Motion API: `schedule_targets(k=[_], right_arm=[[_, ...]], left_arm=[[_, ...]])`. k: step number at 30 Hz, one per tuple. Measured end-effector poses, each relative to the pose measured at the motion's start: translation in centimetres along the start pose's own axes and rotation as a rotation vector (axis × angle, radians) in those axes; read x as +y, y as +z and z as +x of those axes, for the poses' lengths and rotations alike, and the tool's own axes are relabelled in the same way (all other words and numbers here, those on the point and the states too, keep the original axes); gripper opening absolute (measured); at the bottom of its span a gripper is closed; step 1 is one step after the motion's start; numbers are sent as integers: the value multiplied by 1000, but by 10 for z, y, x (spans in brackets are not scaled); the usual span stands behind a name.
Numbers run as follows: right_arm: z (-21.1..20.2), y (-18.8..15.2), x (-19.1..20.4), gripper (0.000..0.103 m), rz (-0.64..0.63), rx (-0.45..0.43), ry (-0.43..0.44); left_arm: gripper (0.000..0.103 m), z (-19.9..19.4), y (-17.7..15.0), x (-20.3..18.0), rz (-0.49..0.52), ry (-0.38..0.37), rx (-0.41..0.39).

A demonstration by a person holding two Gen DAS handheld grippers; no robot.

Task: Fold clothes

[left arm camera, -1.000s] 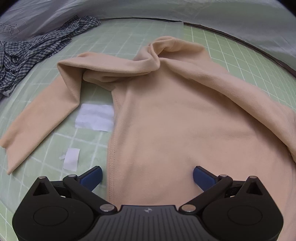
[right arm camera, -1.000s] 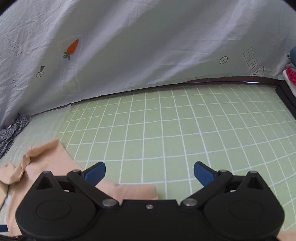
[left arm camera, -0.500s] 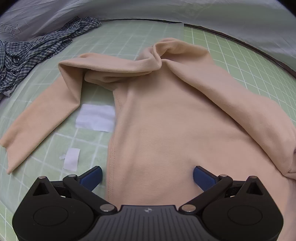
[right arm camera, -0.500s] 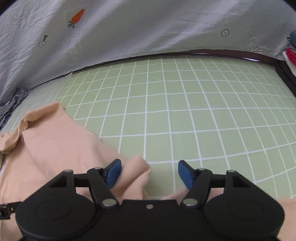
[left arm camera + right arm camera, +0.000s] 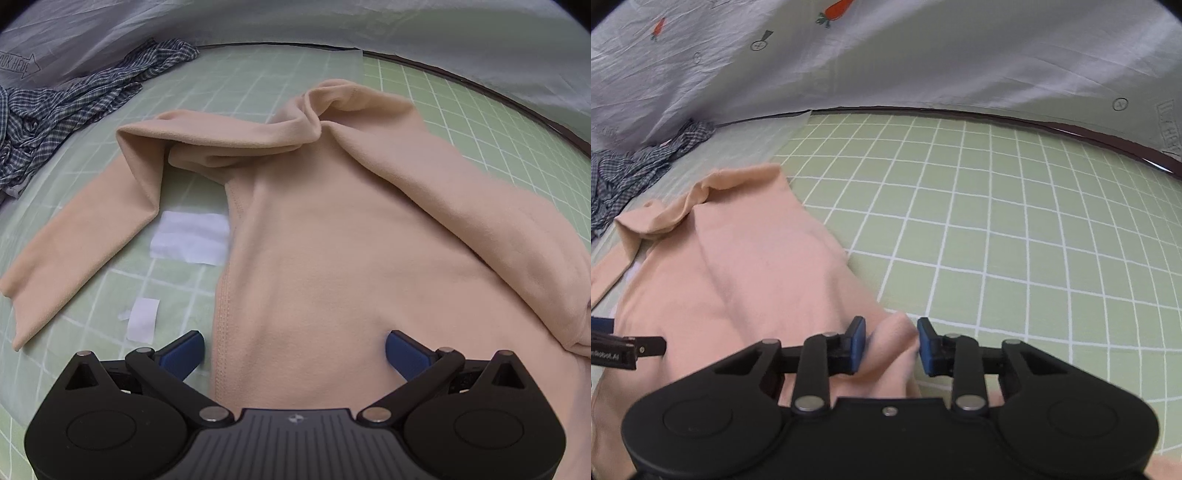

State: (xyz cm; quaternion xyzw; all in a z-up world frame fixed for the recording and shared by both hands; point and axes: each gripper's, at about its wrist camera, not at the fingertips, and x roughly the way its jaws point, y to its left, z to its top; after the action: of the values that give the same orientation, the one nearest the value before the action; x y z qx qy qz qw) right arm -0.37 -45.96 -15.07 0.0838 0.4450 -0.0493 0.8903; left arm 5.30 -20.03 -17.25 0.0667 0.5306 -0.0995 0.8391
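Observation:
A peach long-sleeved top (image 5: 332, 258) lies on the green grid mat (image 5: 280, 88). Its left sleeve (image 5: 74, 251) is bent out to the left and its right sleeve (image 5: 480, 221) is folded across the body. My left gripper (image 5: 293, 350) is open, low over the top's hem and straddling the left side seam. My right gripper (image 5: 891, 345) is shut on a bunched fold of the right sleeve (image 5: 892, 332), with the top (image 5: 738, 277) spreading to its left. The left gripper's finger (image 5: 624, 350) shows at the left edge of the right wrist view.
A blue checked shirt (image 5: 66, 110) lies crumpled at the far left, also in the right wrist view (image 5: 639, 166). Two white paper patches (image 5: 192, 240) lie on the mat beside the top. A grey printed sheet (image 5: 923, 55) hangs behind the mat (image 5: 1034, 240).
My right gripper has dropped onto the right sleeve, closed on a fold of it and carried it left across the body. My left gripper has stayed open and still.

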Motion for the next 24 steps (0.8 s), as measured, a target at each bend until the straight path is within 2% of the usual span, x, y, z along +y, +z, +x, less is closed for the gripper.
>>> schedule_targets(k=[4, 8, 11, 14, 15, 16, 17, 19, 21, 24], right_arm=[[-10, -6, -5, 10, -11, -41, 47], [-24, 2, -17, 9, 36, -152, 29], [-46, 22, -19, 8, -8, -309, -37], [-68, 51, -12, 8, -133, -499, -165], [-70, 59, -10, 8, -165, -538, -209], [-66, 68, -12, 11, -178, -550, -238], [-56, 75, -17, 14, -170, -518, -267], [-36, 84, -29, 39, -123, -430, -316], [-27, 82, -38, 41, -49, -372, -328], [-35, 56, -42, 67, 45, -347, -288]], left_arm=[[103, 1, 1, 1, 5, -2, 0], [103, 1, 1, 1, 9, -4, -4], [103, 1, 1, 0, 12, -5, -10], [103, 2, 0, -1, 11, -5, -14], [103, 2, 0, -1, 10, -4, -15], [103, 2, 0, -1, 9, -4, -16], [103, 2, 1, -1, 7, -3, -16], [103, 2, 2, -1, 4, -4, -10], [103, 1, 4, 3, -3, -20, 11], [103, -9, 2, 22, -122, -82, 27]])
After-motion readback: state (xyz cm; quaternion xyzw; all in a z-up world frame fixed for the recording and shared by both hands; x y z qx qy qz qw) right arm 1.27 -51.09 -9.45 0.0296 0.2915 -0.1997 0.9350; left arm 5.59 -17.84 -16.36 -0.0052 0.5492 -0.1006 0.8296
